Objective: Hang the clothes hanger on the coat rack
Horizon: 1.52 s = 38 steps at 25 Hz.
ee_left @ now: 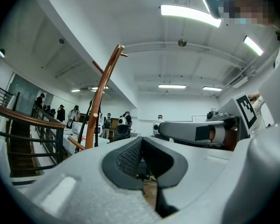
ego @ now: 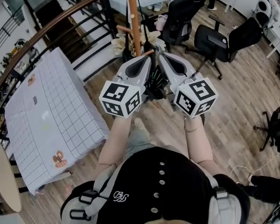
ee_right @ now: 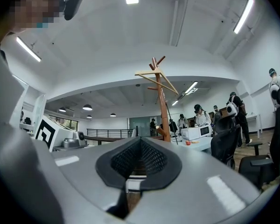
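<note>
The wooden coat rack (ego: pixel 132 17) stands straight ahead of me, its pole rising past both grippers. In the right gripper view the coat rack (ee_right: pixel 163 111) carries a light wooden clothes hanger (ee_right: pixel 157 80) near its top pegs, apart from both grippers. The left gripper view shows the pole (ee_left: pixel 101 97) to the left with bare pegs. My left gripper (ego: pixel 146 60) and right gripper (ego: pixel 162 58) point level at the rack, side by side and close together. Both are shut with nothing between the jaws, seen as left gripper (ee_left: pixel 141 143) and right gripper (ee_right: pixel 140 143).
A table with a white grid cloth (ego: pixel 56 111) stands at my left beside a dark stair railing (ego: pixel 60 17). Black office chairs (ego: pixel 224 41) sit at the right on the wooden floor. Several people stand far off in both gripper views.
</note>
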Motion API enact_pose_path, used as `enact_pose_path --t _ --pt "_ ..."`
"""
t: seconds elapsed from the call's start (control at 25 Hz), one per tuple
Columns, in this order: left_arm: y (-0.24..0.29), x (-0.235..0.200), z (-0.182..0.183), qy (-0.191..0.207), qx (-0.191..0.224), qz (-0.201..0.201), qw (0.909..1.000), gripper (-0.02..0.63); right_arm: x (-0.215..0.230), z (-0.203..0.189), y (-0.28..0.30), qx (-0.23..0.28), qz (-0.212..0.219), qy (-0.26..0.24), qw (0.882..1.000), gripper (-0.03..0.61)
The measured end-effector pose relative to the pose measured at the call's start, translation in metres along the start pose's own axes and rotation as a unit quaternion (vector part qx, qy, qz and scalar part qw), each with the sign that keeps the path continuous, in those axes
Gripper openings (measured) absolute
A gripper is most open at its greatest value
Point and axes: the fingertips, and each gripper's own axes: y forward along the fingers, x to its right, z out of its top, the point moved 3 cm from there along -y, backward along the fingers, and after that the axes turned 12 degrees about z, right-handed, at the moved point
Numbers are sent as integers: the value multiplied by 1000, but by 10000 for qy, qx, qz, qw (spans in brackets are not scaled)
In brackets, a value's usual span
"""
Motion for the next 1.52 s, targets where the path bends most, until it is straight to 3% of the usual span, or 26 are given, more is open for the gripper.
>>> enact_pose_path --t 0.2,0.84,1.52 --pt "-4 -2 -4 -33 -68 56 10000 -2 -12 -13 5 -178 141 29 9997 -2" --pt "-12 -3 -17 -189 -185 -17 9996 -2 -12 -26 5 -72 38 344 9994 -2" --pt "-1 -1 -20 -135 -229 -139 9996 -2 5 -28 3 -161 17 251 9996 -1"
